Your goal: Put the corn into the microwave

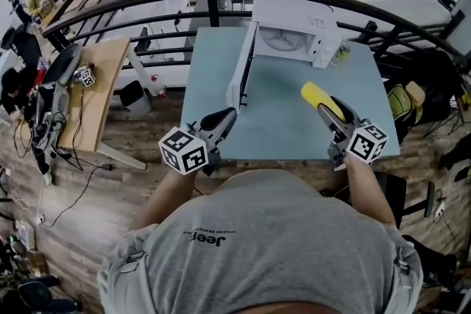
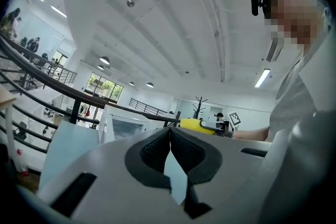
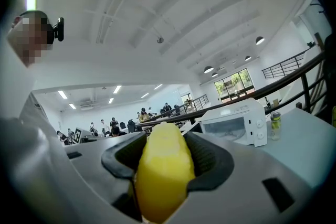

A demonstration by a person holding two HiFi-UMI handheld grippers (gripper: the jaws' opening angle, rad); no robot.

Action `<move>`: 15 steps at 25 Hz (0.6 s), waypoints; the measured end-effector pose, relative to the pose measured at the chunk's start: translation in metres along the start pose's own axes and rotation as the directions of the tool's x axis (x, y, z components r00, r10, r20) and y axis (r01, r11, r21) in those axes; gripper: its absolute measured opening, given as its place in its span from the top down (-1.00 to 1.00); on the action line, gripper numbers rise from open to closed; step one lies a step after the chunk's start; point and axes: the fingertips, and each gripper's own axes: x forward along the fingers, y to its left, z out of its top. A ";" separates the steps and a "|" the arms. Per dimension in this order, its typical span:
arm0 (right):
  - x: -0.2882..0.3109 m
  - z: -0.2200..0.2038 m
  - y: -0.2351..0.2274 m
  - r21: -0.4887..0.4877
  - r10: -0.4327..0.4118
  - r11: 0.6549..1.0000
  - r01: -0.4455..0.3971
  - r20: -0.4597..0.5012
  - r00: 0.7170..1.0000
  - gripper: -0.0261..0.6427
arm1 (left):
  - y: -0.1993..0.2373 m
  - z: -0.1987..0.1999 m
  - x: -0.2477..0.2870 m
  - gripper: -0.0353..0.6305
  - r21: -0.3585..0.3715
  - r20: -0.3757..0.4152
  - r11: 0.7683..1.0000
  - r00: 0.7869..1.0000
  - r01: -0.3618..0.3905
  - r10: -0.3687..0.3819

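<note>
Gripping corn (image 1: 321, 98) in right claw (image 1: 329, 115), near end hidden, left claw (image 1: 225, 118) closed, probably empty

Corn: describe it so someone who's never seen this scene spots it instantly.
Start at the pale blue table with the white microwave, door swung open, at its far edge. In front of the microwave, over the table's right half, the right claw grips the corn. It is the only bright yellow thing there; the left claw is shut on nothing.
</note>
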 end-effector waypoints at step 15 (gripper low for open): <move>0.027 0.011 -0.105 0.036 0.115 0.993 -0.114 -0.009 0.993 0.18 | 0.005 -0.007 0.108 0.83 0.011 -0.039 0.998 0.997 -0.059 0.059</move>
